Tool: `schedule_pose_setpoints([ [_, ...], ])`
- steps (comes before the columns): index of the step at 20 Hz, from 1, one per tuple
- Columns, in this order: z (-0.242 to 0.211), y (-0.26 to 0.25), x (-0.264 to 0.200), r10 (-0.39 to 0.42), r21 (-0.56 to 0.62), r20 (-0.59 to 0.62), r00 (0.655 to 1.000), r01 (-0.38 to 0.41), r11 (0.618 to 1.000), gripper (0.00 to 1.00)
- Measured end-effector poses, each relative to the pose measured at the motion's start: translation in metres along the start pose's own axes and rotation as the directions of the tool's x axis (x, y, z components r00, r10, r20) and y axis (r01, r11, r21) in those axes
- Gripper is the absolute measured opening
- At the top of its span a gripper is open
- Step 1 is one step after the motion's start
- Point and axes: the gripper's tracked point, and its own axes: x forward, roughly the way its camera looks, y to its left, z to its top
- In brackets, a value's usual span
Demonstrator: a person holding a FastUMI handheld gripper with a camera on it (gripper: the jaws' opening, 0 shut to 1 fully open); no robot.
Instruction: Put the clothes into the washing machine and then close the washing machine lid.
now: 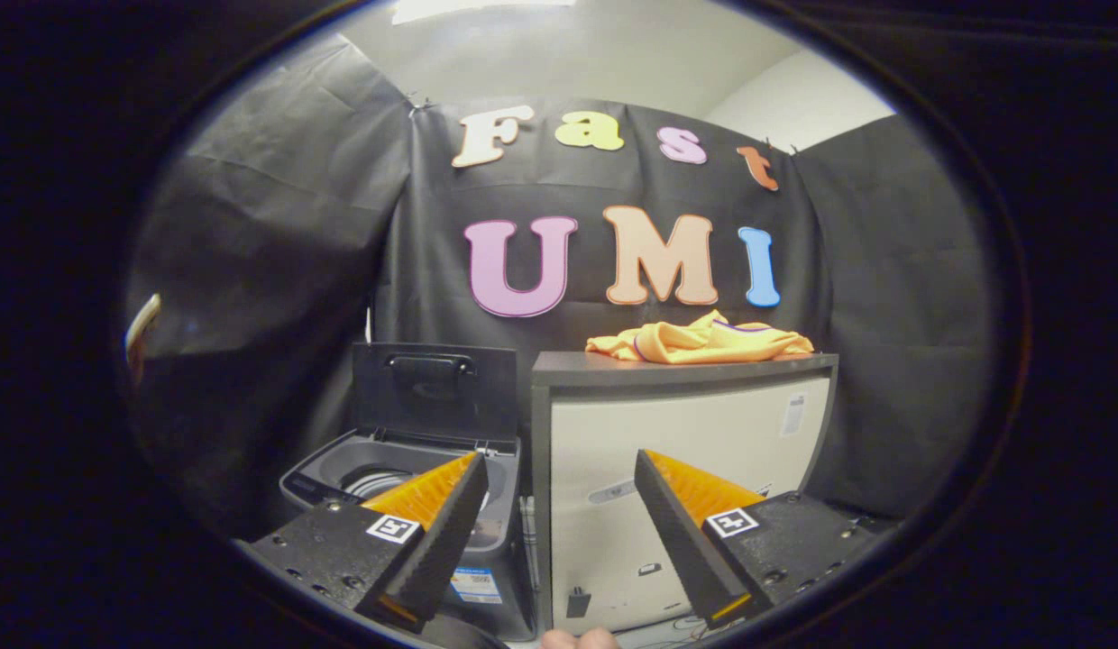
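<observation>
Orange cloth, a crumpled shirt (pixel 701 342), lies bunched on top of the white cabinet (pixel 685 433), well beyond our gripper (pixel 559 469), which hangs back with its jaws spread wide and nothing between them. We judge the wide spread suits a loose, bulky garment. Beside the cabinet sits the top-loading washing machine (pixel 406 469), its lid (pixel 435 389) propped upright so the drum (pixel 379 479) stands ready. Nothing is grasped yet; the reach to the shirt comes first.
</observation>
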Motion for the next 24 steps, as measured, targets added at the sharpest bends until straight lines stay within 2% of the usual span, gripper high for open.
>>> schedule_pose_setpoints([
  [7,0.052,-0.04,0.064,-0.044,-0.003,-0.026,0.999,0.044,0.999,0.99],
  [14,0.077,-0.08,0.128,-0.106,0.021,-0.084,0.991,0.108,0.994,0.99],
  [17,0.083,-0.098,0.163,-0.101,0.0,-0.134,0.986,0.102,0.995,0.99],
  [20,0.075,-0.129,0.196,-0.127,-0.027,-0.233,0.964,0.124,0.992,1.0],
  [22,0.073,-0.142,0.219,-0.138,0.013,-0.255,0.957,0.146,0.989,1.0],
  [24,0.06,-0.156,0.236,-0.157,0.05,-0.326,0.932,0.183,0.982,1.0],
])
